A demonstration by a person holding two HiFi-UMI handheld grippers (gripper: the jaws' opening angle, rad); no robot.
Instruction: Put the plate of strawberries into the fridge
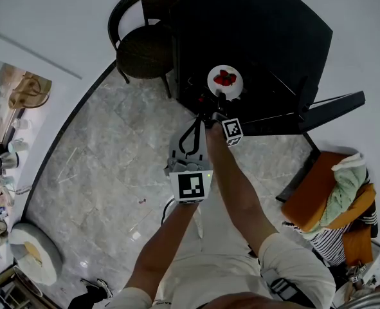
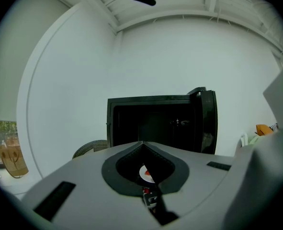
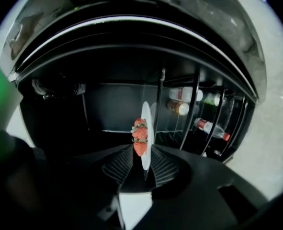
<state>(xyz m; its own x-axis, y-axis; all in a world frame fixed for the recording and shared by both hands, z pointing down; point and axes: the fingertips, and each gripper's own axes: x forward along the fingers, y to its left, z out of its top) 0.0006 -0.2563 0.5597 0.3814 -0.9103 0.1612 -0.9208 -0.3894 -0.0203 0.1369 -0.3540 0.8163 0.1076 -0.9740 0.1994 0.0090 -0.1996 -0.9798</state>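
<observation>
Placement looks done: white round strawberry plate (image 3: 146, 119) inside black fridge (image 3: 103, 104), my right claw (image 3: 143, 162) wide, left claw (image 2: 142, 145) closed; withdrawal remains

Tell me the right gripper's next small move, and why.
Probably draw the right gripper straight back out of the fridge. Its jaws stand apart on either side of the rim of the plate of strawberries, not pressing it, and the plate already seems to sit inside.
</observation>
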